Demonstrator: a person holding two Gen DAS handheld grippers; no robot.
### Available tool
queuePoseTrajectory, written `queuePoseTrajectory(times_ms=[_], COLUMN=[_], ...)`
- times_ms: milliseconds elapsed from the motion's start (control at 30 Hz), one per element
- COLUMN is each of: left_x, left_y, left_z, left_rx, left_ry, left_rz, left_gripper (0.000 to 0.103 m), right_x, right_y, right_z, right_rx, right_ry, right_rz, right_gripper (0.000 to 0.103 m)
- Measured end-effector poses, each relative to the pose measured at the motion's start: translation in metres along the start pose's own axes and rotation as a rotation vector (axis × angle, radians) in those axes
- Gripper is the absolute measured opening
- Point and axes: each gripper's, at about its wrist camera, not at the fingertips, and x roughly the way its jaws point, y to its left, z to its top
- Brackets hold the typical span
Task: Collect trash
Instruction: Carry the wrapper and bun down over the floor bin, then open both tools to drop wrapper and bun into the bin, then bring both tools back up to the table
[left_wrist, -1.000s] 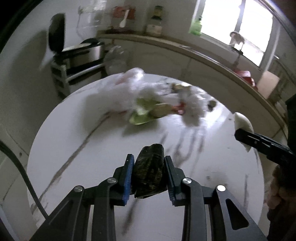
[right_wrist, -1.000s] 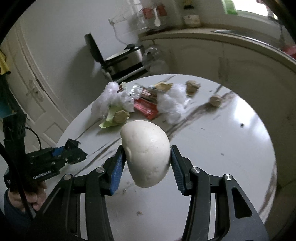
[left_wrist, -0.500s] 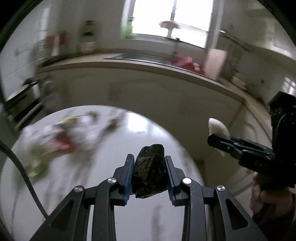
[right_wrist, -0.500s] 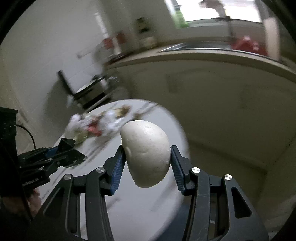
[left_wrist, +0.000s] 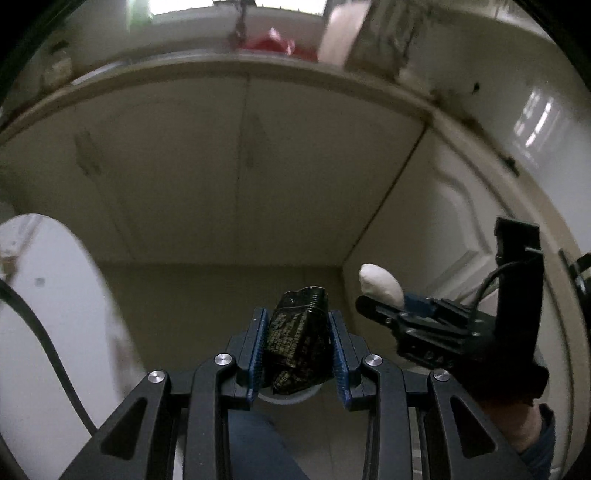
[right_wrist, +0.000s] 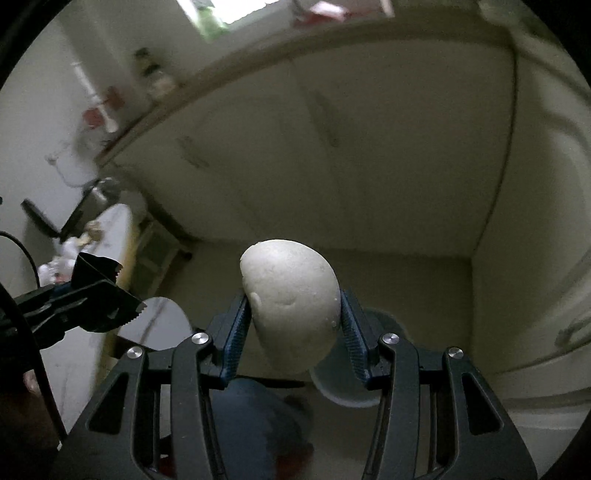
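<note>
The left gripper (left_wrist: 297, 343) pinches a light, crumpled dark wrapper (left_wrist: 299, 350) across its middle, while the right gripper (right_wrist: 293, 325) squeezes a smooth, rounded, firm-looking white lump (right_wrist: 291, 302) at its widest, likely prone to slipping.

Crinkled glossy dark wrapper (left_wrist: 300, 341); smooth matt white lump (right_wrist: 291, 302); glossy white table (left_wrist: 48, 295).

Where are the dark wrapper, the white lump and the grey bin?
dark wrapper (left_wrist: 299, 343), left wrist view, middle of its crumpled face
white lump (right_wrist: 291, 299), right wrist view, rounded front
grey bin (right_wrist: 384, 325), right wrist view, rim
</note>
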Motion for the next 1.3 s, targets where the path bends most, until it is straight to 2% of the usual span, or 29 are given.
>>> queuePoseTrajectory(times_ms=[167,267,300,467,533,600,633,700,767,900,1033,1167,1300], left_x=[0.065,0.099,0.108,0.127,0.126,0.132,0.133,0.127,0.122,0.104,0.081,0.045,-0.004], left_y=[-0.004,-0.010,-0.012,-0.024,-0.033,-0.040,-0.042,-0.039,-0.043,-0.046,-0.053,-0.057,-0.051], left_z=[0.017,0.024,0.028,0.036,0.035,0.033,0.033,0.031,0.028,0.026,0.022,0.016,0.008], left_rx=[0.002,0.016,0.016,0.028,0.031,0.023,0.017,0.010,0.008,0.013,0.007,-0.005,-0.038], left_ry=[0.134,0.208,0.224,0.235,0.228,0.229,0.224,0.213,0.197,0.146,0.085,-0.007,-0.118], left_rz=[0.026,0.053,0.060,0.112,0.131,0.146,0.151,0.161,0.173,0.198,0.208,0.215,0.231], left_gripper=[0.029,0.035,0.042,0.070,0.071,0.072,0.072,0.072,0.073,0.075,0.075,0.076,0.083], right_x=[0.045,0.079,0.089,0.115,0.119,0.120,0.119,0.117,0.118,0.110,0.089,0.054,0.006], right_y=[-0.036,-0.054,-0.059,-0.075,-0.081,-0.084,-0.086,-0.088,-0.088,-0.084,-0.072,-0.056,-0.017], right_z=[-0.013,-0.021,-0.023,-0.032,-0.035,-0.038,-0.038,-0.041,-0.040,-0.039,-0.030,-0.019,-0.002], right_rx=[0.079,0.122,0.133,0.179,0.197,0.209,0.219,0.241,0.250,0.249,0.249,0.250,0.210], right_ry=[0.080,0.142,0.164,0.208,0.214,0.209,0.201,0.185,0.185,0.190,0.151,0.070,-0.033], right_rz=[0.003,0.000,-0.006,-0.032,-0.040,-0.046,-0.046,-0.052,-0.052,-0.077,-0.085,-0.072,-0.042], right_gripper=[0.045,0.045,0.046,0.049,0.052,0.066,0.082,0.097,0.102,0.103,0.103,0.103,0.103])
